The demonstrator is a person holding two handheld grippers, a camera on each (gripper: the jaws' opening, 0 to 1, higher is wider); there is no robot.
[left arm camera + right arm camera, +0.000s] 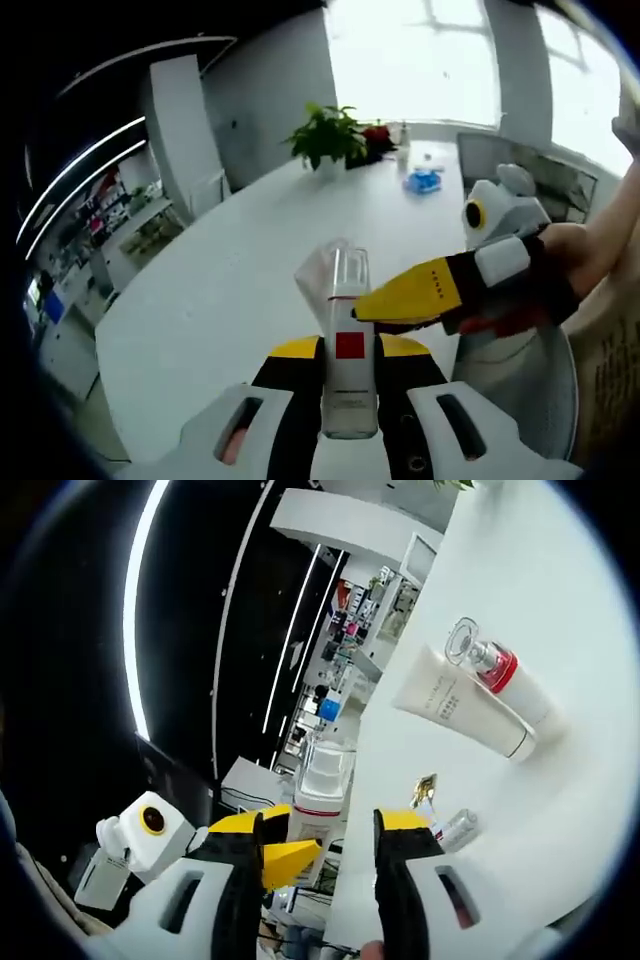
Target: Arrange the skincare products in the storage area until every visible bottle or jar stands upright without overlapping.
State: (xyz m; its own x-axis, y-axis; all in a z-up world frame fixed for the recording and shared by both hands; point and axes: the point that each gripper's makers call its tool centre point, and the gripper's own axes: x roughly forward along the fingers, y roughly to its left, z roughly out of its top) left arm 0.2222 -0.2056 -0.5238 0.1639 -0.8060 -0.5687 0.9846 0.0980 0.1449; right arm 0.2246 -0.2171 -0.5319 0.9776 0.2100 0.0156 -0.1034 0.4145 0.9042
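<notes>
Left gripper view: I am gripping a clear bottle (349, 345) with a red square label between the left gripper's (350, 372) fingers at lower centre. The right gripper (415, 295) is reaching in from the right beside its neck. It looks rigid, smooth and probably slippery, so I judge the labelled body the safest hold. In the right gripper view, those fingers are standing open around it; farther off, a white tube (462, 715) and red-collared bottle (500, 675) are lying flat on the counter (560, 590) at upper right.
</notes>
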